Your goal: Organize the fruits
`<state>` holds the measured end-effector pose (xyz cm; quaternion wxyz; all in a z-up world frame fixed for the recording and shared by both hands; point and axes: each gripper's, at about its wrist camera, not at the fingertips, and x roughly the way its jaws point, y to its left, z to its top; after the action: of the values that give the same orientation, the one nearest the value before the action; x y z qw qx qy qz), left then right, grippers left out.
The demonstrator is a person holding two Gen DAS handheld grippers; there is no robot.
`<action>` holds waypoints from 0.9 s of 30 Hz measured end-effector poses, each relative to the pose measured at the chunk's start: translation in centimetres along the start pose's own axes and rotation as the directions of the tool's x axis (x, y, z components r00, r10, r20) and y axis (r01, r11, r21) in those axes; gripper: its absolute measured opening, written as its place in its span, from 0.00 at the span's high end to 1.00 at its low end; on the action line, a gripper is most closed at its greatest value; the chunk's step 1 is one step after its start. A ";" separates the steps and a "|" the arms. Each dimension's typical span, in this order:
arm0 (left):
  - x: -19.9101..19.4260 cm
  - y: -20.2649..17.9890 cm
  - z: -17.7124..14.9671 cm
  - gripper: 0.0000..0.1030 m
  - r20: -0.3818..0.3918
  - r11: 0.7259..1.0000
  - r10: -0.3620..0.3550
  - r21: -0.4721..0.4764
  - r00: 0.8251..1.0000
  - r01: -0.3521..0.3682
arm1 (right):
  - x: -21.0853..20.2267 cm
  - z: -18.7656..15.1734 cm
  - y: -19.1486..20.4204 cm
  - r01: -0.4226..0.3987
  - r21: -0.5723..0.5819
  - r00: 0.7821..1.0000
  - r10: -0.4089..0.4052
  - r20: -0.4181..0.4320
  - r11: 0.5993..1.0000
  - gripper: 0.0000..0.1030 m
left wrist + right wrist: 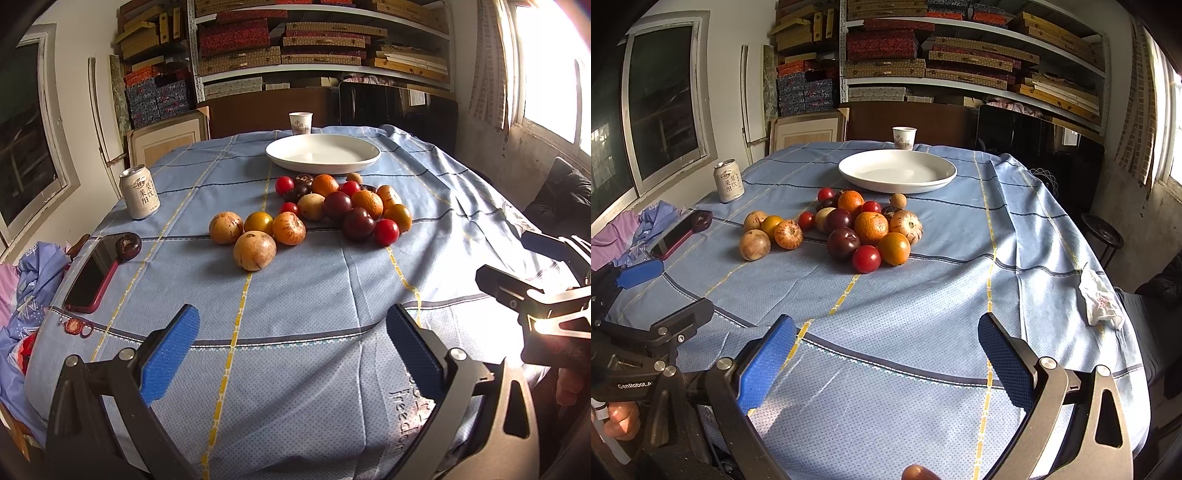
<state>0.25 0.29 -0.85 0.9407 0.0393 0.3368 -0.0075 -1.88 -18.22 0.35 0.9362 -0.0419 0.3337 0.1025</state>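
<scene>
A wide, shallow white ceramic plate (323,153) sits toward the far end of the table and holds nothing; behind it stands a small white paper cup (300,122) whose inside cannot be seen from this height. The heap of mixed fruit (864,230), round oranges, dark purple plums, small red tomatoes and speckled tan pears, lies on the blue checked tablecloth (295,295) just in front of the plate, with a smaller cluster of tan and yellow fruit (255,232) slightly apart on its left. A white drink can (139,192) stands upright near the left edge, and closer along that edge a smartphone in a red case (92,277) lies flat with a dark round fruit (127,245) at its far end. Some fruits at the back of the heap are partly hidden by those in front. The left gripper (291,350) has its blue-padded fingers spread wide with nothing between them, low over the near cloth; the right gripper (886,354) is likewise spread and holds nothing. Each appears only partly at the edge of the other's view. A crumpled white tissue (1100,302) lies at the right table edge. Between the grippers and the fruit the cloth is bare.
</scene>
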 end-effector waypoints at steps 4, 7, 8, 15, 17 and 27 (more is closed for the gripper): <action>0.0 0.0 0.0 0.04 -0.002 1.000 0.001 0.000 1.000 -0.001 | 0.0 0.0 0.0 -0.001 -0.001 1.000 0.001 -0.001 1.000 0.03; 0.2 0.1 -0.3 0.04 -0.005 1.000 0.001 0.001 1.000 -0.001 | 0.0 0.0 0.0 -0.002 0.000 1.000 0.002 -0.002 1.000 0.03; 0.2 0.1 -0.3 0.04 -0.004 1.000 0.000 0.001 1.000 0.000 | 0.0 0.0 0.1 -0.002 0.000 1.000 0.002 -0.003 1.000 0.03; 0.5 0.3 -0.6 0.04 -0.012 1.000 0.002 0.001 1.000 -0.002 | 0.1 0.1 0.0 -0.002 0.000 1.000 0.002 -0.005 1.000 0.03; 0.6 0.3 -0.7 0.04 -0.016 1.000 0.002 0.000 1.000 -0.002 | 0.1 0.1 0.1 -0.004 0.000 1.000 0.004 -0.005 1.000 0.03; 0.7 0.4 -0.6 0.04 -0.030 1.000 0.004 0.000 1.000 -0.004 | 0.2 0.0 0.2 -0.004 -0.001 1.000 0.004 -0.007 1.000 0.03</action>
<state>0.45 0.70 -1.72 0.9356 0.0401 0.3508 -0.0049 -1.79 -18.02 0.19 0.9347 -0.0422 0.3371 0.1046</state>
